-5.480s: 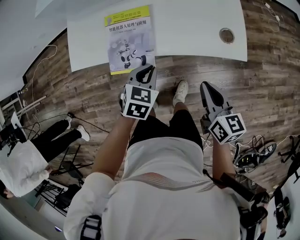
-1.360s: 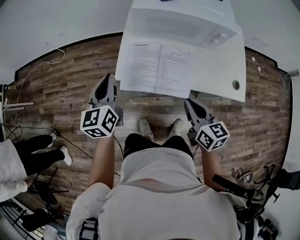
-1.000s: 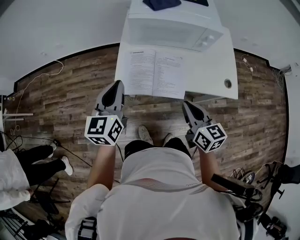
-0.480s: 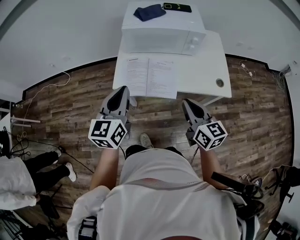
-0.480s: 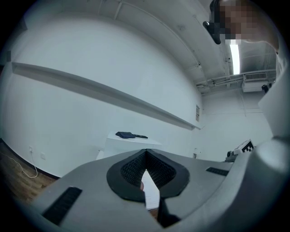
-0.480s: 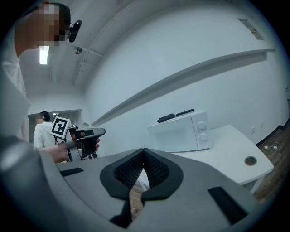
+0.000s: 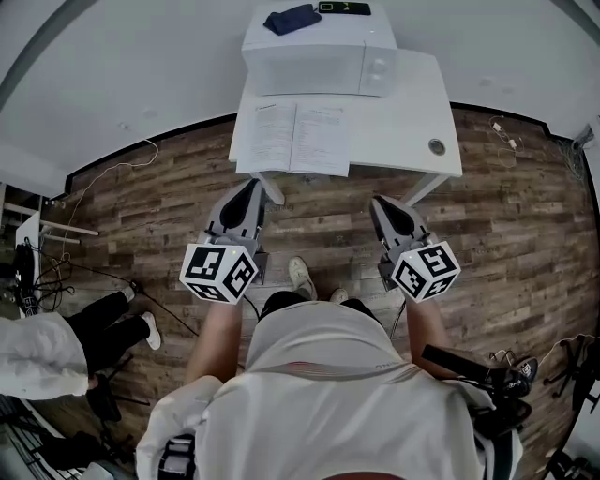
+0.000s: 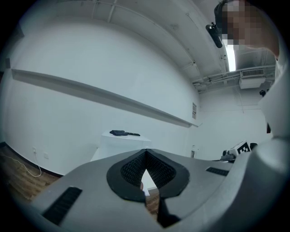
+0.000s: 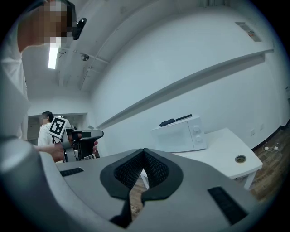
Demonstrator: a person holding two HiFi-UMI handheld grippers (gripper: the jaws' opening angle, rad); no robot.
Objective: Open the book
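The book point(image 7: 292, 139) lies open on the white table point(image 7: 403, 122), its two text pages facing up, its near edge at the table's front. My left gripper point(image 7: 251, 187) hangs over the wood floor just short of the book's left corner, shut and empty. To its right, my right gripper point(image 7: 382, 204) is also over the floor, apart from the table, shut with nothing in it. In the left gripper view the left gripper point(image 8: 145, 153) shows its pads meeting at the tip. The right gripper point(image 9: 144, 152) looks the same in its own view.
A white microwave point(image 7: 319, 52) stands at the table's back with a dark cloth point(image 7: 291, 19) and a flat black device point(image 7: 343, 7) on top. The table has a cable hole point(image 7: 437, 147). A seated person point(image 7: 37, 352) and cables are at the left.
The book, closed with its cover up several seconds ago, lies open. Over the last second both grippers drew back from the table, and the table and microwave now appear farther away.
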